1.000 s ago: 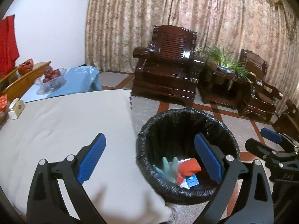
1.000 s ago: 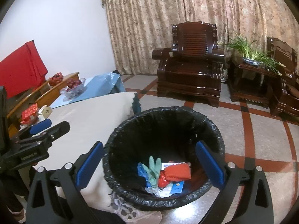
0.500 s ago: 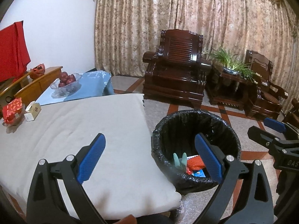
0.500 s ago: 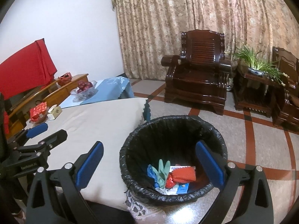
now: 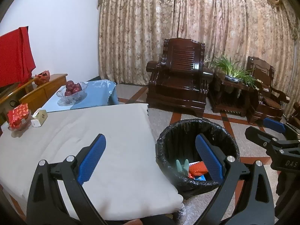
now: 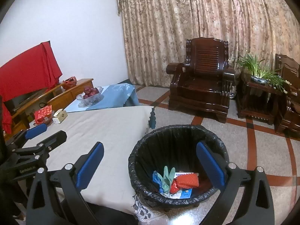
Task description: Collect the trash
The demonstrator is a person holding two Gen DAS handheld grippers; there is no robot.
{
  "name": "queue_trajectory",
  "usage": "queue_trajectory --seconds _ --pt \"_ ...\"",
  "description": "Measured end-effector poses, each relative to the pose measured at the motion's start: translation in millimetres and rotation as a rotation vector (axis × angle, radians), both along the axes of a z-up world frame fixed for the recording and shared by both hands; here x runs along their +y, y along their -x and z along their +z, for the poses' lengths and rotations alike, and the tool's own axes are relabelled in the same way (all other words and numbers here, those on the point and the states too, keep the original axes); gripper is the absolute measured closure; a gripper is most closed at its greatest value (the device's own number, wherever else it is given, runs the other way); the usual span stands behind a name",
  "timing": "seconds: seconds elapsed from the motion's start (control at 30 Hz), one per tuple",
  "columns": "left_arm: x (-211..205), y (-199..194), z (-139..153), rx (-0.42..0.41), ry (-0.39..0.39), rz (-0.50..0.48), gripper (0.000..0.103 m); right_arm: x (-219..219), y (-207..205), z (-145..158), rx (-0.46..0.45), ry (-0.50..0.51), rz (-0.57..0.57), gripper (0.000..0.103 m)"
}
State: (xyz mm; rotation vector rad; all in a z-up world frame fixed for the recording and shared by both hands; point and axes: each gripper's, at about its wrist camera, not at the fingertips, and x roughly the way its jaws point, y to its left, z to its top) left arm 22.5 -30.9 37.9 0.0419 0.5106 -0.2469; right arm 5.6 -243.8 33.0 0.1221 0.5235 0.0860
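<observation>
left gripper (image 5: 150, 159): fingers spread, empty | right gripper (image 6: 150, 164): fingers spread, empty

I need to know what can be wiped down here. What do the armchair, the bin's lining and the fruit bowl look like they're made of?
The armchair looks like dark hardwood with a glossy lacquer: carved arms, slatted back, bright reflections on the seat. The bin lining appears to be a thin black plastic bag, crinkled and shiny, folded over the rim. The fruit bowl seems to be clear cut glass, though moulded plastic can't be ruled out.
</observation>
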Motion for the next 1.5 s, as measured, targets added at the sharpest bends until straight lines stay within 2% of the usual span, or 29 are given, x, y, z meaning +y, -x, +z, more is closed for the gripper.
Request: queue_trajectory --seconds 0.33,1.5 --pt "2.8 7.9 3.4 -0.024 -0.005 -0.002 0.009 2.6 3.3 2.6 0.001 0.004 0.000 0.006" --pt "1.5 8.7 0.7 -0.024 -0.003 -0.001 0.008 4.7 4.8 2.3 0.001 0.004 -0.001 0.006"
